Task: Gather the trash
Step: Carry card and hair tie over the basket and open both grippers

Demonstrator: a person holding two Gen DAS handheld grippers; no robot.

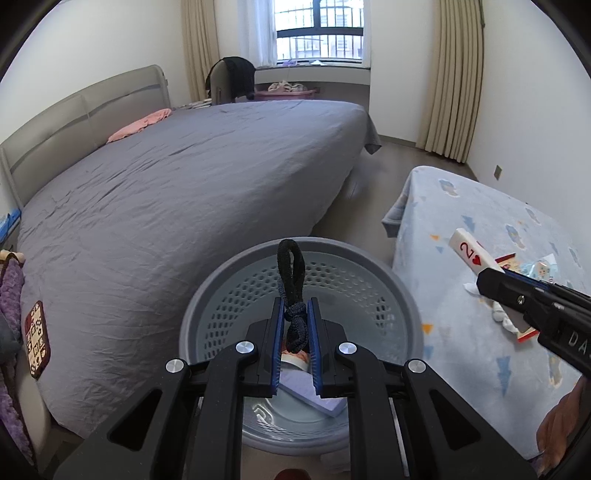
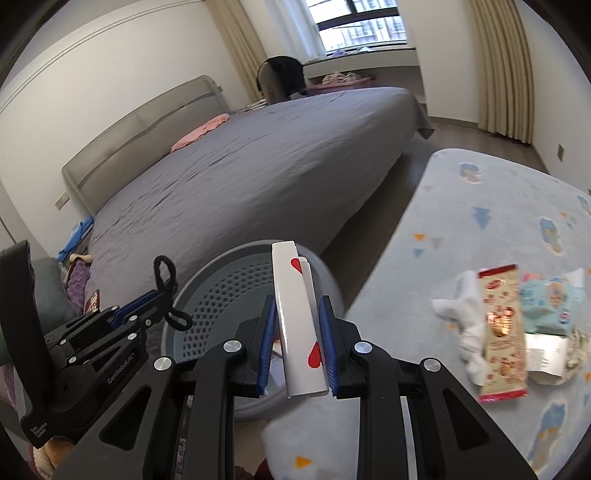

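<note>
Pointing forward lengthwise, card box (image 2: 300, 325) sits clamped in right tool (image 2: 297, 314).

Both wrist cams downward, sharing basket (image 1: 207, 295) (image 2: 221, 280)

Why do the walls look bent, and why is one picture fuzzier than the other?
Both views come through fisheye lenses, so the bed and curtains bow and the corners go black. Left wrist view: sharp, with daylight from the window. Right wrist view: smeared, most visibly on the table cover and the wrappers.
</note>
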